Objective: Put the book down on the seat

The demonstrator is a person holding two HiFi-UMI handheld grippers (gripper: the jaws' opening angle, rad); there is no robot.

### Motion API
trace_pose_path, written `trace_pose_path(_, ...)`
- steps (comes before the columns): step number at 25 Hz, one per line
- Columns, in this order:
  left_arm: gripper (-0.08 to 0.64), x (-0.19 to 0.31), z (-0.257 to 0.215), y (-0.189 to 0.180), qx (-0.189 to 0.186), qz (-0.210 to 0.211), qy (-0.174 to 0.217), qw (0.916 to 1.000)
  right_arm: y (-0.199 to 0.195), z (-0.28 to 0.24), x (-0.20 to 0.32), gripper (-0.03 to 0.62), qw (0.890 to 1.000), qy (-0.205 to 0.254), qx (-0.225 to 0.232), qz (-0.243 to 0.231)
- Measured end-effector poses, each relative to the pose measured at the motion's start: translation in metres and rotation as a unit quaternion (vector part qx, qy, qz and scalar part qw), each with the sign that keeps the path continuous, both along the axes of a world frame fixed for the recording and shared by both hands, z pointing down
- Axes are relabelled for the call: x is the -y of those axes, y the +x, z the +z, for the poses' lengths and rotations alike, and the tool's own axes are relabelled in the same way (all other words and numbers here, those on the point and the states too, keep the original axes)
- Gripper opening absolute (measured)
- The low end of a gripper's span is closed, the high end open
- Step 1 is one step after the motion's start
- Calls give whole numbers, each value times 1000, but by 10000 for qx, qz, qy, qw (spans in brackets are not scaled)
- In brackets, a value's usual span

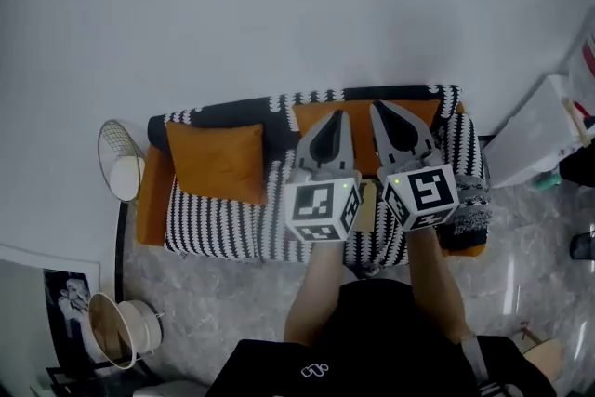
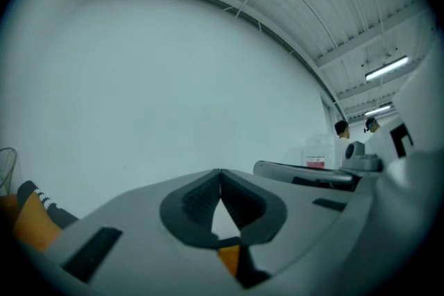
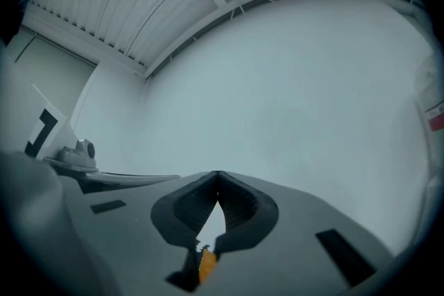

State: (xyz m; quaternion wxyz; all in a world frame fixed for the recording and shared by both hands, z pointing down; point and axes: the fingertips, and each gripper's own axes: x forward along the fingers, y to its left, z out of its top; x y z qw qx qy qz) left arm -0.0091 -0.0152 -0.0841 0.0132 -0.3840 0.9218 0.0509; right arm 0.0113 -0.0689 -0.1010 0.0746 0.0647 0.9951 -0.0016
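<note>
From the head view I look down on a small sofa [image 1: 214, 223] with an orange seat and a black-and-white striped cover. My left gripper [image 1: 332, 119] and right gripper [image 1: 382, 112] hang side by side above its right half, pointing at the backrest. Both are shut with nothing between their jaws. A tan flat thing [image 1: 368, 203], possibly the book, lies on the seat between the two marker cubes, mostly hidden by them. In the left gripper view the shut tips [image 2: 220, 174] face a bare white wall. The right gripper view shows its tips [image 3: 217, 175] shut against the same wall.
An orange pillow [image 1: 218, 161] leans on the sofa's left half. A wire basket [image 1: 119, 163] stands at the sofa's left end, and a round woven basket [image 1: 116, 330] sits on the marble floor at lower left. A white box [image 1: 539, 139] stands to the right.
</note>
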Motion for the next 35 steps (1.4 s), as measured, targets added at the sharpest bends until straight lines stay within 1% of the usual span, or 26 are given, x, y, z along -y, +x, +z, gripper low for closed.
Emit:
trace_pose_path(5, 14, -3, -50, 0, 546, 10, 122, 9984, 0, -40, -5, 11, 9991, 88, 417, -80)
trace_pose_path(8, 14, -6, -73, -1, 777, -42, 226, 9967, 0, -62, -5, 11, 9978, 203, 621, -58)
trace_pose_path(10, 14, -8, -83, -3, 875, -69, 252, 9958, -1, -70, -7, 11, 9973, 271, 680, -67)
trace_pose_path(15, 14, -4, -82, -9, 854, -32, 136, 9962, -9, -68, -12, 11, 9977, 387, 557, -62)
trace_pose_path(21, 14, -7, -72, -17, 732, -15, 85, 9973, -18, -59, -13, 11, 9985, 378, 404, -5)
trace_pose_path(29, 14, -2, -63, -15, 647, 109, 79, 9978, -17, -51, -9, 11, 9990, 323, 309, 43)
trace_pose_path(35, 14, 4, -60, -8, 673, 166, 53, 9976, -12, -49, -4, 11, 9990, 314, 308, 93)
